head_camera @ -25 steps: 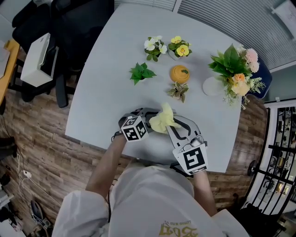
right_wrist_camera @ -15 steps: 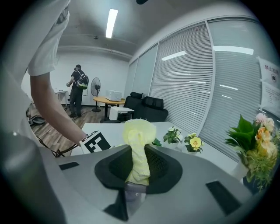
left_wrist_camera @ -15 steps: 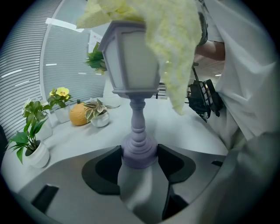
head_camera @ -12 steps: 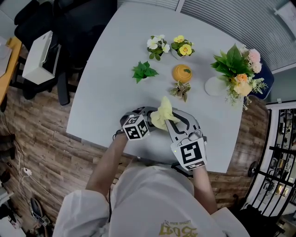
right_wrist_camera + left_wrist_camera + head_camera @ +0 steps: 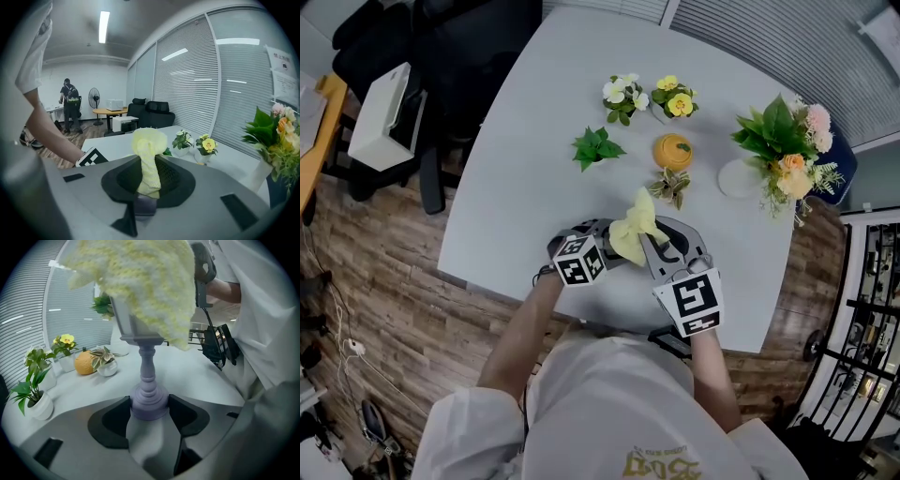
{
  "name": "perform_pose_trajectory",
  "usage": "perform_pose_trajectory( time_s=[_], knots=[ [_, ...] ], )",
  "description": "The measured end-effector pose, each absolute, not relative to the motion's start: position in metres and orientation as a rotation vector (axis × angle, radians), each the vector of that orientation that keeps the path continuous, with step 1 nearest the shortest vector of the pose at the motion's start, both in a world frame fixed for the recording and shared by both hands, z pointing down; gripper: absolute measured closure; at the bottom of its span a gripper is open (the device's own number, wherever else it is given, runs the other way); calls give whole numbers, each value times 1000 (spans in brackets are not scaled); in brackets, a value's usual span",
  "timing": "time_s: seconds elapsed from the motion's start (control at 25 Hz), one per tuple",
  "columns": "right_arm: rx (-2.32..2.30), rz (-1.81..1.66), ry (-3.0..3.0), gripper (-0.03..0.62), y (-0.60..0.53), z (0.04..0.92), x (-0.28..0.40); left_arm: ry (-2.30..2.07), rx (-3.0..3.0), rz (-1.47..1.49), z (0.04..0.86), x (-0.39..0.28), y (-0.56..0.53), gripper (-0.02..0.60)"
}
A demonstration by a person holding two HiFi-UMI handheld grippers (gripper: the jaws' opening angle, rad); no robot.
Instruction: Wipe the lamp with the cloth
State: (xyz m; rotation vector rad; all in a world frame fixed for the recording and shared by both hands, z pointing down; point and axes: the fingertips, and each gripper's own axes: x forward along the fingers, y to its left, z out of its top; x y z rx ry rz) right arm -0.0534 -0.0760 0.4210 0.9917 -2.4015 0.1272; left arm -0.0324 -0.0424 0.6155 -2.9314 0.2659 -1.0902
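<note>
Two firm grips near the table's (image 5: 534, 141) front edge: the left gripper (image 5: 149, 408) has its fingers clamped on the upright lamp's (image 5: 148, 376) purple base, while the right gripper (image 5: 146, 180) pinches the yellow cloth (image 5: 149, 140), which drapes over the lamp's shade.

Little plants (image 5: 598, 147) and a bouquet (image 5: 783, 150) crowd the far table (image 5: 511, 187); its left lies open.

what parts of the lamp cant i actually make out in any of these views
- Left gripper view: the cloth drapes most of the lamp shade and runs off the top edge.
- Head view: the lamp sits almost wholly hidden under the cloth, left gripper and right gripper.
- Right gripper view: no lamp visible; the bunched cloth seemingly blocks it.
</note>
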Motion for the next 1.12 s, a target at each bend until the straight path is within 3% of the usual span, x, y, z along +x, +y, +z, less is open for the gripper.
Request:
perform_pose_trajectory(
  time_s=[1.12],
  knots=[
    [1261, 466, -2364, 526, -94, 438, -1, 262, -2939, -1101, 615, -33, -43, 318]
  ],
)
